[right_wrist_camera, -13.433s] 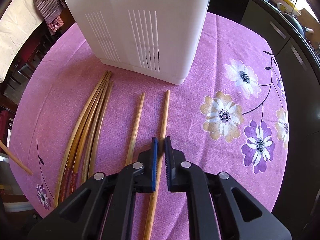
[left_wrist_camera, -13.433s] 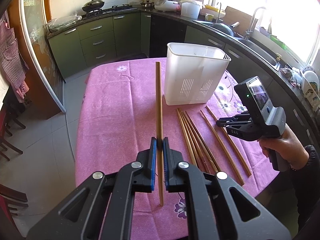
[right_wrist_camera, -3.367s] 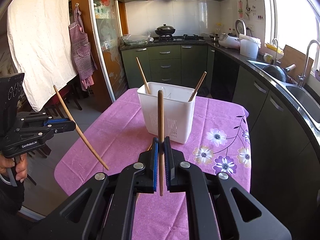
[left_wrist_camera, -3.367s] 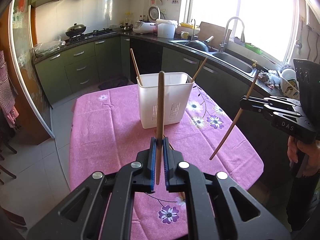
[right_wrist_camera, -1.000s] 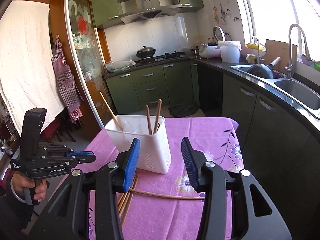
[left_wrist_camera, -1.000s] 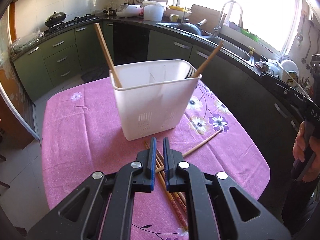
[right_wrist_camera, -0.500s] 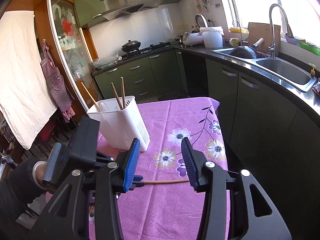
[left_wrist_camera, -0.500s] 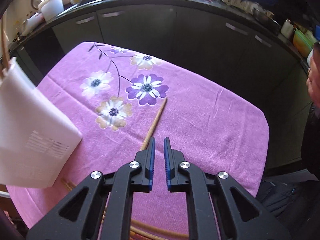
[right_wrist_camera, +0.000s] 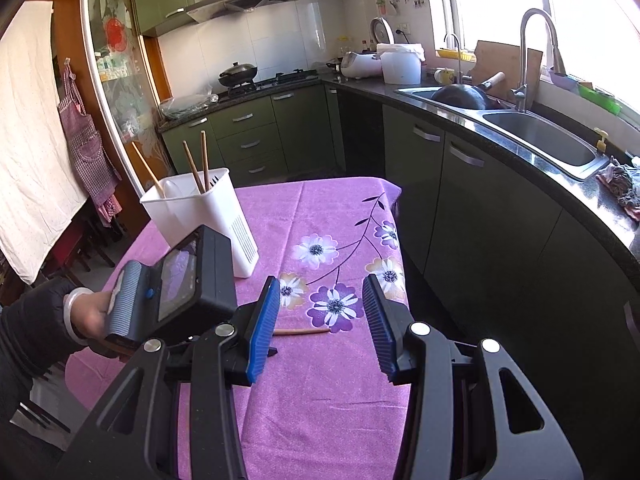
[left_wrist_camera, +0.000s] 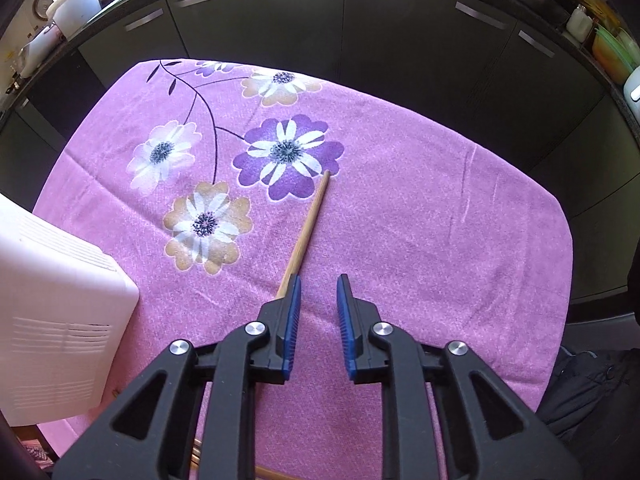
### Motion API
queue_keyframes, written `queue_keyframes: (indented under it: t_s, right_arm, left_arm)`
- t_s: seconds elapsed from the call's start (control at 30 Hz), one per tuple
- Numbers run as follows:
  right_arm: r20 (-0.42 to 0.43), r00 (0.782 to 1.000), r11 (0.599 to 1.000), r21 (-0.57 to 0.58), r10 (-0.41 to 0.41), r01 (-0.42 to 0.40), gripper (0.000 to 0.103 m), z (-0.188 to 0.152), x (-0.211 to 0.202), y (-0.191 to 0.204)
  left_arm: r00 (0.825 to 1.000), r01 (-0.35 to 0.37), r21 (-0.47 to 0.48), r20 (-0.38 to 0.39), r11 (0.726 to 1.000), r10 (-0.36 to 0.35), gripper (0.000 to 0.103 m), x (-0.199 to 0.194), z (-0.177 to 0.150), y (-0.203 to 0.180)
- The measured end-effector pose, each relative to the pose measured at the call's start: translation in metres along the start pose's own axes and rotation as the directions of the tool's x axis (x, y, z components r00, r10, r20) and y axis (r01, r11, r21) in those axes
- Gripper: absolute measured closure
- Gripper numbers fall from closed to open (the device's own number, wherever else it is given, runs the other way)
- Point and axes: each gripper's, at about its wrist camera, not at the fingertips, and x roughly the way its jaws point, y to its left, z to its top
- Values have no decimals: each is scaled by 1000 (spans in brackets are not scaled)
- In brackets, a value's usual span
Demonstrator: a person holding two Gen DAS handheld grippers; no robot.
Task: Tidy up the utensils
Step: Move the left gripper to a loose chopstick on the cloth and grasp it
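Note:
A lone wooden chopstick (left_wrist_camera: 308, 224) lies on the pink flowered tablecloth (left_wrist_camera: 440, 220), its far tip on a purple flower. My left gripper (left_wrist_camera: 318, 296) points steeply down just above it, jaws opening a little. The chopstick's near end runs under the left finger (left_wrist_camera: 294, 300), and nothing sits between the pads. In the right wrist view the same chopstick (right_wrist_camera: 304, 331) shows beside the left gripper's body (right_wrist_camera: 188, 288), held by a hand (right_wrist_camera: 88, 312). My right gripper (right_wrist_camera: 322, 320) hovers open and empty. The white holder (right_wrist_camera: 200, 208) has three chopsticks (right_wrist_camera: 194, 172) standing in it.
The holder's corner (left_wrist_camera: 60, 320) stands close on the left of the left gripper. More chopsticks (left_wrist_camera: 196, 452) lie under it near the bottom edge. Dark cabinets (left_wrist_camera: 360, 40) run past the table's far edge. A counter with a sink (right_wrist_camera: 540, 136) lies to the right.
The left gripper swung from facing the holder to pointing down over the lone chopstick, and its shut jaws have parted slightly. The right gripper shifted a little and stayed open.

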Motion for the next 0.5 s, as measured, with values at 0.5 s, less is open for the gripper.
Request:
queue_keyframes:
  t_s: [0.5]
  right_arm:
    - [-121,991,998,-21,-56,54,59,-16,47,-8]
  left_arm:
    - [999,-10,13,-35,1000,11,84,6,3,12]
